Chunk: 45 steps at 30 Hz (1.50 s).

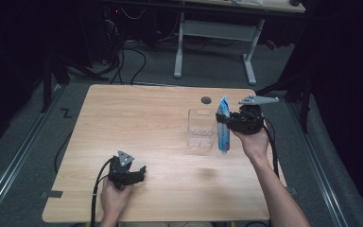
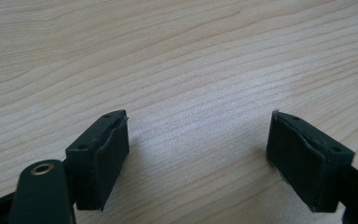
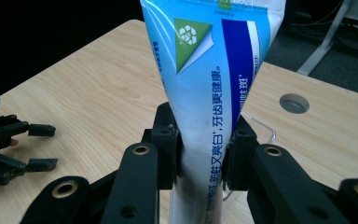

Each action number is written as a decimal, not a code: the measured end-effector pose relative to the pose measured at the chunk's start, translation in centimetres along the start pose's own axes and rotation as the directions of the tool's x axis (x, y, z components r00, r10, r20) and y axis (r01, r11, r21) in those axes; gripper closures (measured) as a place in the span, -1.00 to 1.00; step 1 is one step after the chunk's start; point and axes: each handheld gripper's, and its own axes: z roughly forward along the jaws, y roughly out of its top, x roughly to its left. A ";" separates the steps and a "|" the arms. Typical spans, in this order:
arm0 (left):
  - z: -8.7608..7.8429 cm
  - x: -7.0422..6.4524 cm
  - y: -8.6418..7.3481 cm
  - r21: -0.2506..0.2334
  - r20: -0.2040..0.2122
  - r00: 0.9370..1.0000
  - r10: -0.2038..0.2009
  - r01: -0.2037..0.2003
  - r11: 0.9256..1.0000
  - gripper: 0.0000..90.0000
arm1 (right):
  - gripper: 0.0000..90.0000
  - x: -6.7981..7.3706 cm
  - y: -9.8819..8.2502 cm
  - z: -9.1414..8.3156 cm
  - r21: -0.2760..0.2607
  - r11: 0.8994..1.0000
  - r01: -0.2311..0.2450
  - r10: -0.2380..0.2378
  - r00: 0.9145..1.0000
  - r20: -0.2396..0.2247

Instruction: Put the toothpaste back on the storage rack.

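Observation:
A blue and white toothpaste tube (image 1: 223,125) stands upright just right of a clear plastic box (image 1: 201,128) at the table's right side. My right gripper (image 1: 227,124) is shut on the tube's middle, and in the right gripper view the tube (image 3: 214,70) rises between the two jaws of that gripper (image 3: 204,149), flat crimped end up. My left gripper (image 1: 142,172) rests low over the wooden table (image 1: 137,118) near the front left. It stands open (image 2: 198,154) with only bare wood between its pads. The left gripper (image 3: 42,147) also appears far off in the right gripper view.
A round grey grommet (image 1: 206,100) sits in the tabletop behind the clear box. Beyond the table's far edge stand a white desk frame (image 1: 215,33) and cables on the grey floor. A person's forearms come in from the bottom.

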 end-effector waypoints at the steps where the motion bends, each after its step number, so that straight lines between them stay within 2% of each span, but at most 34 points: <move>1: 0.0 0.0 0.0 0.000 0.000 1.000 0.000 0.000 1.000 -0.53 | 0.58 0.0 0.1 0.0 0.000 1.000 -0.001 0.001 1.000 0.000; 15: 0.0 0.0 0.0 0.002 0.001 1.000 0.001 -0.001 1.000 -0.52 | 0.58 0.6 2.7 1.0 -0.016 1.000 0.021 -0.021 1.000 -0.019; 25: 0.0 0.0 0.0 0.002 0.001 1.000 0.000 0.000 1.000 -0.52 | 0.58 0.8 4.4 2.0 -0.019 0.999 0.031 -0.031 0.999 -0.006; 35: 0.0 0.0 0.0 0.002 0.001 1.000 0.000 0.000 1.000 -0.52 | 0.58 0.4 5.2 3.1 -0.026 1.000 0.014 -0.013 1.000 0.023; 45: 0.0 0.0 0.0 0.002 0.000 1.000 0.001 -0.001 1.000 -0.52 | 0.57 -0.4 5.2 4.1 -0.029 0.999 -0.014 0.015 0.999 0.050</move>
